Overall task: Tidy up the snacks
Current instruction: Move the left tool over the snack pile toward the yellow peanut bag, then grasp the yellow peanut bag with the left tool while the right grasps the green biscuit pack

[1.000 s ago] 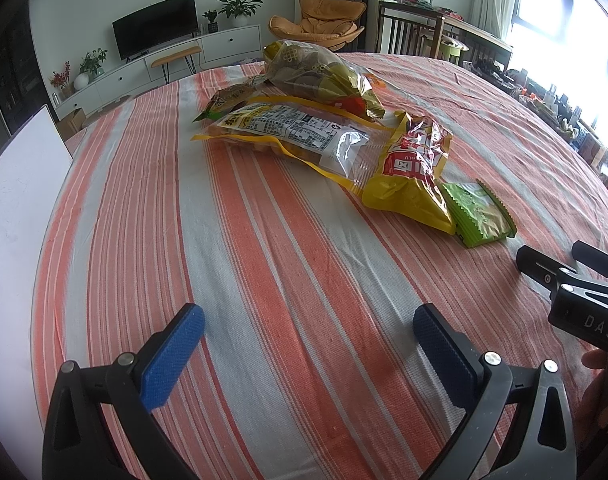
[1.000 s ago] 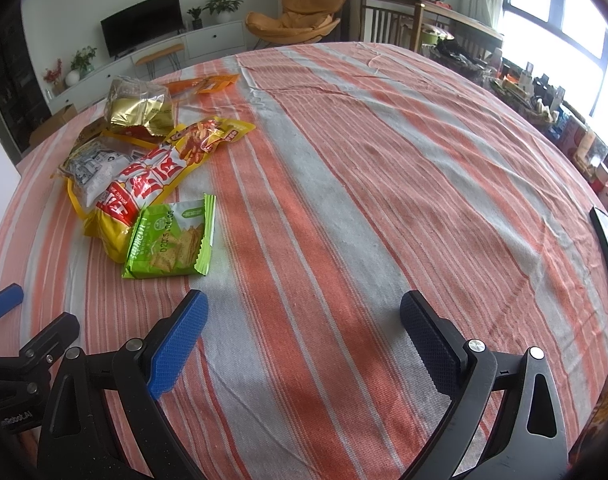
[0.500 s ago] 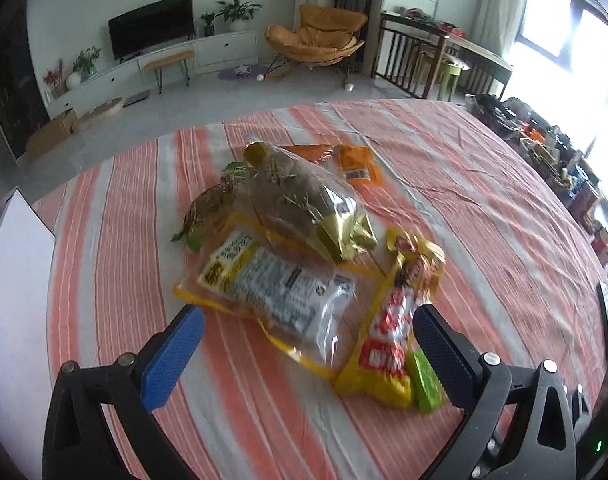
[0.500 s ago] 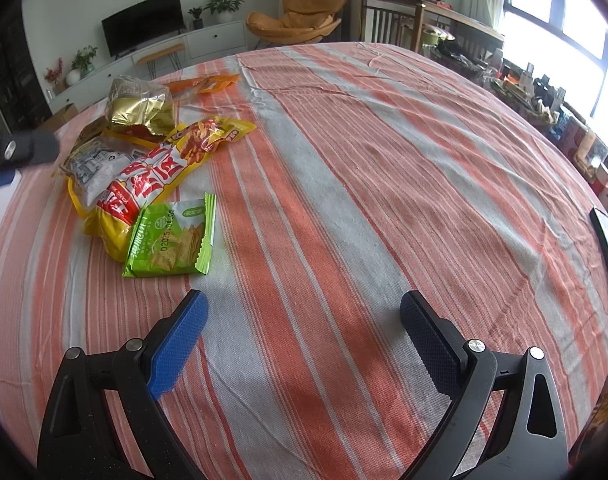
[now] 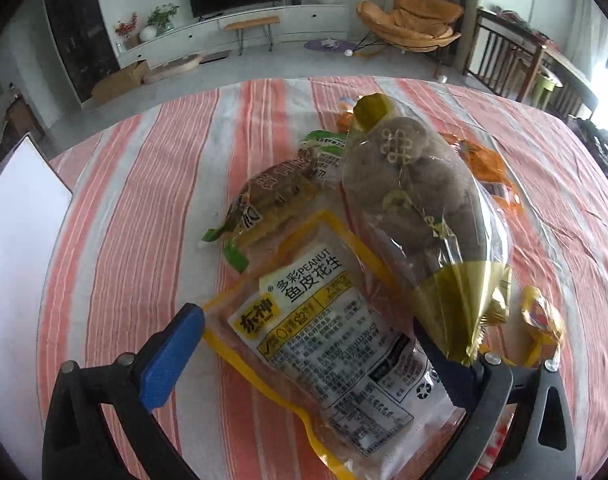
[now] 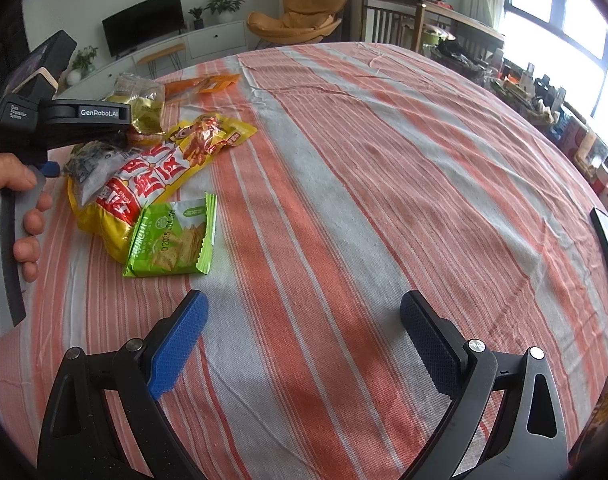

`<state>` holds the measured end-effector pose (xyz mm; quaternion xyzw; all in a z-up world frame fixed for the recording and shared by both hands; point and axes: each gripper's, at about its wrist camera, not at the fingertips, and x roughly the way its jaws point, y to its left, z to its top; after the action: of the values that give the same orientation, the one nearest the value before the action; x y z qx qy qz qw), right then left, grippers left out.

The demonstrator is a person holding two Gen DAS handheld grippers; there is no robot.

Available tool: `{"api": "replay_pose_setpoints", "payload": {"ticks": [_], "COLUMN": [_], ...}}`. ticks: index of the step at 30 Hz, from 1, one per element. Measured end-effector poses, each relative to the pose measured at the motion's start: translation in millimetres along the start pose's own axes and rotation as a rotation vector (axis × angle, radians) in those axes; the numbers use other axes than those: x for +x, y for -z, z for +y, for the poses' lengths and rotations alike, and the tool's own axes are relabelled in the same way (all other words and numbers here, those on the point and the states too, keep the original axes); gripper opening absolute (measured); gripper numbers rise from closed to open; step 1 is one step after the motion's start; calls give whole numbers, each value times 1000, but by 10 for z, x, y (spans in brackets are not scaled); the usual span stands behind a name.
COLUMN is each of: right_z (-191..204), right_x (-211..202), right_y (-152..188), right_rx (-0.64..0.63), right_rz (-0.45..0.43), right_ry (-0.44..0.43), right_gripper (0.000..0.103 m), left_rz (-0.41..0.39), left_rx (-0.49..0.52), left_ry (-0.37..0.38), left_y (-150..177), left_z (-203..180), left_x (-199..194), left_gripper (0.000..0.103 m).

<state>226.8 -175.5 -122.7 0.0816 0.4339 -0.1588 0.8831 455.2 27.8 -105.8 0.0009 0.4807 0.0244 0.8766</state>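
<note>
Several snack packs lie bunched on the striped surface [image 5: 152, 200] in the left wrist view. The left gripper [image 5: 316, 344] has its fingers wide apart, straddling the peanut bag [image 5: 324, 320], which lies between the blue pad [image 5: 170, 356] at 7 o'clock and the dark pad at 5 o'clock; I cannot tell whether either pad touches it. A clear gold-ended bag [image 5: 420, 208] rests at 1 o'clock, overlapping the peanut bag's far edge. A brown pack [image 5: 276, 196] sits at 11 o'clock, just beside both. An orange pack [image 5: 488, 164] peeks out behind the gold-ended bag.

In the right wrist view, the right gripper [image 6: 304, 336] hangs over bare cloth with its fingers wide apart and nothing between them. The green cracker pack [image 6: 172, 236] lies at 10 o'clock, its corner overlapping a red-and-yellow bag [image 6: 152, 176]. Farther at 10 o'clock a hand [image 6: 20, 208] grips the left gripper's handle above the pile. The orange pack [image 6: 208, 84] lies at 11 o'clock, near the far edge.
</note>
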Motion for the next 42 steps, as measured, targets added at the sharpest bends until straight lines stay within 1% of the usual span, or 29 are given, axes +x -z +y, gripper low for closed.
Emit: {"api": "replay_pose_setpoints", "payload": {"ticks": [1, 2, 3, 4, 5, 6, 7, 8, 10, 13, 17, 19, 20, 21, 22, 24, 27, 29, 35, 40, 42], "right_z": [-1, 0, -1, 0, -1, -1, 1, 0, 1, -2, -1, -1, -1, 0, -1, -1, 0, -1, 0, 0, 0], "right_x": [0, 2, 0, 0, 2, 0, -2, 5, 0, 4, 4, 2, 3, 2, 2, 1, 1, 2, 2, 2, 2], "right_y": [0, -1, 0, -1, -2, -1, -3, 0, -4, 1, 0, 1, 0, 1, 0, 1, 1, -1, 0, 0, 1], "right_rx": [0, 0, 0, 0, 0, 0, 0, 0, 0, 0, 0, 0, 0, 0, 0, -1, -1, -1, -1, -1, -1], "right_rz": [0, 0, 0, 0, 0, 0, 0, 0, 0, 0, 0, 0, 0, 0, 0, 0, 0, 0, 1, 1, 1], "right_ry": [0, 0, -1, 0, 0, 0, 0, 0, 0, 0, 0, -1, 0, 0, 0, 0, 0, 0, 0, 1, 1], "right_gripper": [99, 99, 99, 99, 99, 99, 99, 99, 99, 99, 99, 99, 99, 99, 99, 99, 99, 99, 99, 99, 99], "left_rz": [11, 30, 14, 6, 11, 16, 37, 42, 52, 74, 87, 89, 87, 82, 68, 40, 3, 0, 35, 46, 48], "left_rx": [31, 48, 63, 79, 88, 93, 86, 85, 108, 97, 71, 53, 41, 31, 19, 1, -34, -48, -59, -142, -169], "left_ry": [17, 60, 70, 82, 92, 97, 128, 144, 142, 152, 174, 202, 222, 236, 254, 279, 314, 322, 317, 376, 389], "left_y": [39, 80, 123, 169, 236, 289, 378, 457, 652, 844, 1045, 1153, 1184, 1202, 1220, 1252, 1254, 1241, 1235, 1229, 1210], "left_z": [20, 41, 77, 138, 224, 289, 406, 486, 643, 842, 969, 967, 987, 997, 1012, 1017, 1054, 1073, 1114, 1251, 1296], "left_x": [18, 30, -16, -68, -130, -172, -224, -283, -405, -539, -711, -795, -833, -865, -922, -1001, -1127, -1162, -1147, -1212, -1227], "left_gripper": [102, 91, 80, 73, 60, 55, 55, 55, 55, 56, 57, 59, 63, 69, 71, 82, 83, 83, 83, 83, 83]}}
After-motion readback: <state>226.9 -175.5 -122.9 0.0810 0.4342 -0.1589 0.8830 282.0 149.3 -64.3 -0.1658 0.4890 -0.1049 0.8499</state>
